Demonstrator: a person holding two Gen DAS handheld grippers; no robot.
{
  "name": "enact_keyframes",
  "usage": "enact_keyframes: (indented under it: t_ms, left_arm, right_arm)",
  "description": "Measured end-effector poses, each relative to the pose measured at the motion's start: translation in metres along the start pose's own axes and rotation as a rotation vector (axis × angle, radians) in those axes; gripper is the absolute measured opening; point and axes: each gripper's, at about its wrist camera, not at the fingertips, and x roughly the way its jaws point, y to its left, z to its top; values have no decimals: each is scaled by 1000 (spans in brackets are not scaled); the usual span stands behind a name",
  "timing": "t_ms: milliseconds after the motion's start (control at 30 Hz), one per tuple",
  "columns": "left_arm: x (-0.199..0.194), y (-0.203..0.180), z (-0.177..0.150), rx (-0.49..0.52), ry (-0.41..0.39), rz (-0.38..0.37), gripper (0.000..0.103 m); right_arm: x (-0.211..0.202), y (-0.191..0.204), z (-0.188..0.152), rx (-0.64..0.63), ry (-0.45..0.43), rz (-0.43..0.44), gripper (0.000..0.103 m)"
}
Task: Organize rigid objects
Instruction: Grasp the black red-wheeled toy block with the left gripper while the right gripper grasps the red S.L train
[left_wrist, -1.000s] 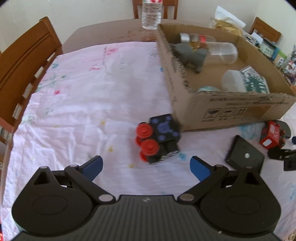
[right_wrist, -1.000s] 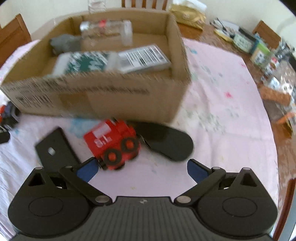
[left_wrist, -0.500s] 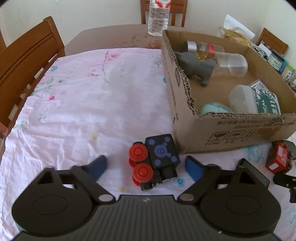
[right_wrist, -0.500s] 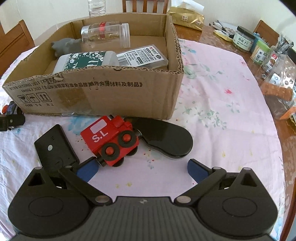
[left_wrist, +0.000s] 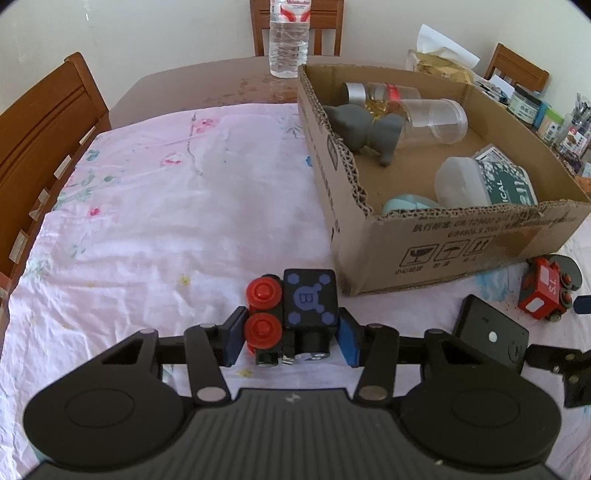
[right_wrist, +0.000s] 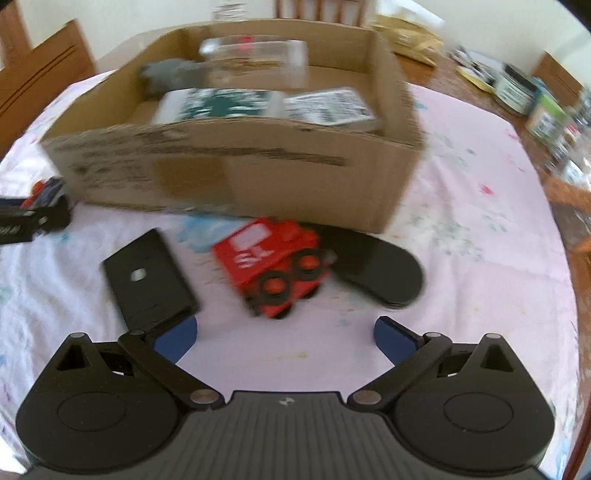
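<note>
Blue pads of the left gripper (left_wrist: 290, 341) clamp the black toy locomotive with red wheels (left_wrist: 291, 314) by its flanks, at six o'clock on the pink floral tablecloth (left_wrist: 166, 221). It looks like stiff, light painted wood, possibly slick, so flat sides suit. The right gripper (right_wrist: 284, 338) gapes empty before the red toy engine (right_wrist: 275, 266). At one o'clock waits the cardboard box (left_wrist: 461, 240).

Corrugated cardboard box (left_wrist: 436, 236); wrinkled cloth tablecloth (left_wrist: 166, 206).
</note>
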Motion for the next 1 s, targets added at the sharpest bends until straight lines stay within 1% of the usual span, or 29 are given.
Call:
enact_keyframes:
  t_ms: [133, 200, 300, 367, 467, 567, 600, 700, 767, 900, 1000]
  left_arm:
    - [1, 0, 1, 1, 1, -4, 50]
    - [1, 1, 1, -1, 3, -8, 50]
    - [1, 2, 2, -1, 4, -14, 50]
    - [2, 2, 2, 2, 5, -15, 50]
    - [2, 2, 2, 6, 6, -19, 50]
    - [2, 3, 2, 5, 6, -25, 50]
    - [2, 3, 2, 5, 6, -26, 50]
    - [2, 3, 3, -7, 8, -25, 50]
    - [3, 3, 4, -16, 7, -22, 51]
    - [4, 1, 5, -16, 12, -17, 50]
    - [0, 3, 3, 6, 23, -34, 49]
  right_arm:
    - [-6, -1, 5, 68, -13, 43, 102]
    - [-10, -3, 9, 97, -29, 49, 102]
    - [-11, -4, 18, 135, -36, 63, 96]
    - [-9, -5, 25, 163, -31, 77, 87]
    - [-3, -4, 33, 191, -26, 80, 87]
    - [0, 1, 35, 199, -42, 85, 87]
    - [1, 3, 37, 197, -46, 78, 86]
    - [3, 11, 39, 169, -45, 24, 76]
    - [3, 13, 39, 155, -43, -14, 67]
    - [4, 12, 37, 141, -39, -36, 65]
    - [1, 10, 32, 102, -12, -45, 59]
